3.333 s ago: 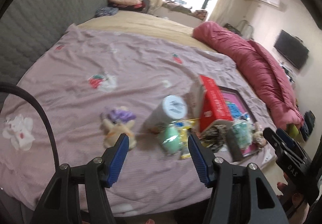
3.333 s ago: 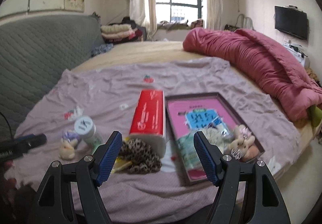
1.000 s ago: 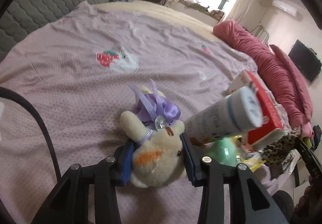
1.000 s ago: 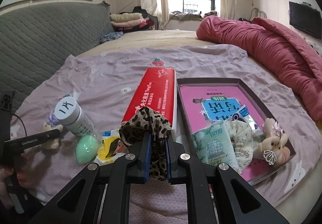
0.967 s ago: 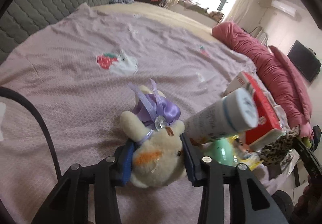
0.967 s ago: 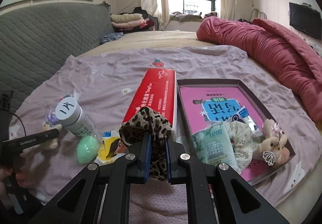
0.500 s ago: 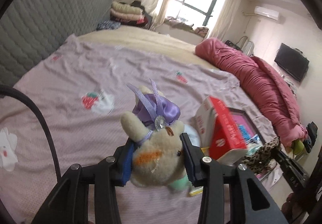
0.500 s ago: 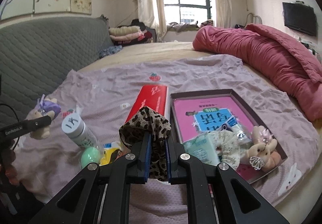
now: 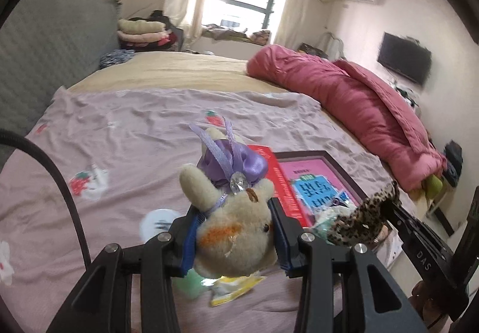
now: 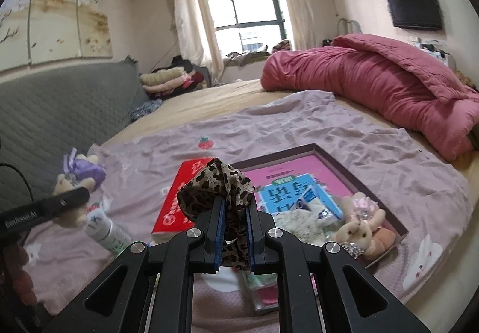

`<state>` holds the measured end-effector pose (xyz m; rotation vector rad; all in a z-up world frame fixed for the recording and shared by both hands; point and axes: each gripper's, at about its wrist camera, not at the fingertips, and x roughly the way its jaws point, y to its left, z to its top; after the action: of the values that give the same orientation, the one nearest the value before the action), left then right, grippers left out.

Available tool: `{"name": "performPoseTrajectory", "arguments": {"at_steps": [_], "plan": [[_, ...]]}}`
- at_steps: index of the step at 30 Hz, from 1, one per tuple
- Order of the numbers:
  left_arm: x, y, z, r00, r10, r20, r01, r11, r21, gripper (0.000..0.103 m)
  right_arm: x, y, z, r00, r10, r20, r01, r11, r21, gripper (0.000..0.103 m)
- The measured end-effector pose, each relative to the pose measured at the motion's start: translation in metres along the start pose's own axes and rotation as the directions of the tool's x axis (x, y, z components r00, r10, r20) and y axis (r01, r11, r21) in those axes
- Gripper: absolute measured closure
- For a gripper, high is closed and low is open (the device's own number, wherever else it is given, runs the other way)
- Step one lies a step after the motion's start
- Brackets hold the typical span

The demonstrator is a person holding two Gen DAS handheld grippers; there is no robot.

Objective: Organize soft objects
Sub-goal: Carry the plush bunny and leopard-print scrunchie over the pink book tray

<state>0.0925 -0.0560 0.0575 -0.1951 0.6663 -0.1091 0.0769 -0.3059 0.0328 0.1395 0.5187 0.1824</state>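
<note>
Bed (image 9: 155,135) below: your left tool (image 9: 236,231) clamps the plush bunny (image 9: 236,228), your right tool (image 10: 235,231) pinches the leopard-print cloth (image 10: 215,186), both held clear of it.

Wide open stretch of lilac sheet (image 9: 134,129) is lying across the left and centre of the left wrist view; nothing is standing on it. Lower centre is crowding up: white bottle (image 10: 104,231) is lying on its side, red box (image 10: 176,204) just beside it, both blocking the way toward the tray (image 10: 359,174). Tray's bare pink floor is showing only in its far half; the near half is filling with a plush rabbit (image 10: 359,231) and packets. Rolled red quilt (image 10: 389,87) is walling off the right side of the bed.
</note>
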Motion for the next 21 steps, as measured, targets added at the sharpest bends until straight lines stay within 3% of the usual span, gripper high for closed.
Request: {"name": "performPoseTrajectory", "arguments": {"at_steps": [21], "plan": [[0.046,-0.118,-0.004,0.990,-0.107,-0.090,0.122,0.976,0.178,0.060,-0.014,-0.107,0.012,0.987,-0.145,0.074,0.122,0.958,0.259,0.091]]}}
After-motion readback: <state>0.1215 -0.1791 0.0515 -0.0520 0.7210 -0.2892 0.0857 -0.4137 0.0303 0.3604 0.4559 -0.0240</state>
